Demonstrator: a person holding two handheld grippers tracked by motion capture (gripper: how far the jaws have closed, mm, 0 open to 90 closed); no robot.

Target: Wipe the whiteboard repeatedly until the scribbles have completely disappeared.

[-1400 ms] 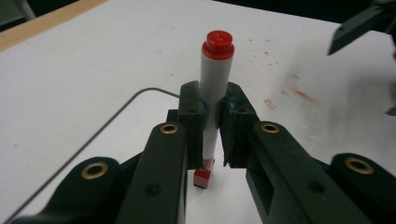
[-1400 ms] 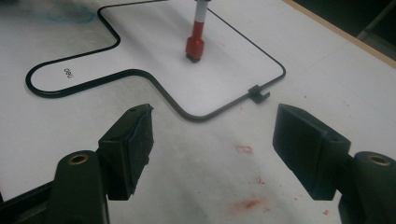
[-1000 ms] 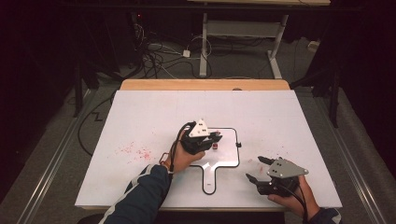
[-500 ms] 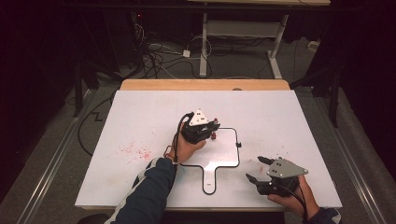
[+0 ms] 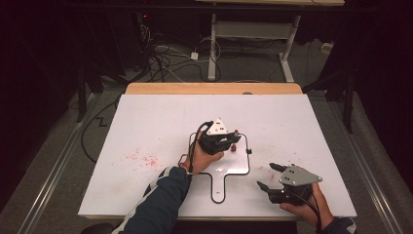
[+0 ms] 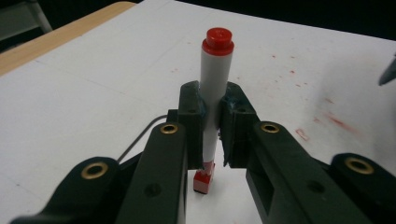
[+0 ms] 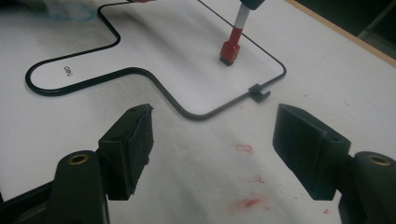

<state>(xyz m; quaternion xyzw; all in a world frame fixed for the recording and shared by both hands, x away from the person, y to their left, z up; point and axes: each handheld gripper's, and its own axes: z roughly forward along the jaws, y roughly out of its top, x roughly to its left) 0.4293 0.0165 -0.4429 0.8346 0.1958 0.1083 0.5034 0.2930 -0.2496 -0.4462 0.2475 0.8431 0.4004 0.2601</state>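
Near edge, right of the board: right gripper (image 5: pixel 269 178), jaws wide, holding nothing.
On the board (image 7: pixel 154 81): marker (image 6: pixel 214 93) upright, capped tip touching it, clamped by left gripper (image 6: pixel 212 122).
Risk: marker tilting or sliding in the pads (cap looks smooth).
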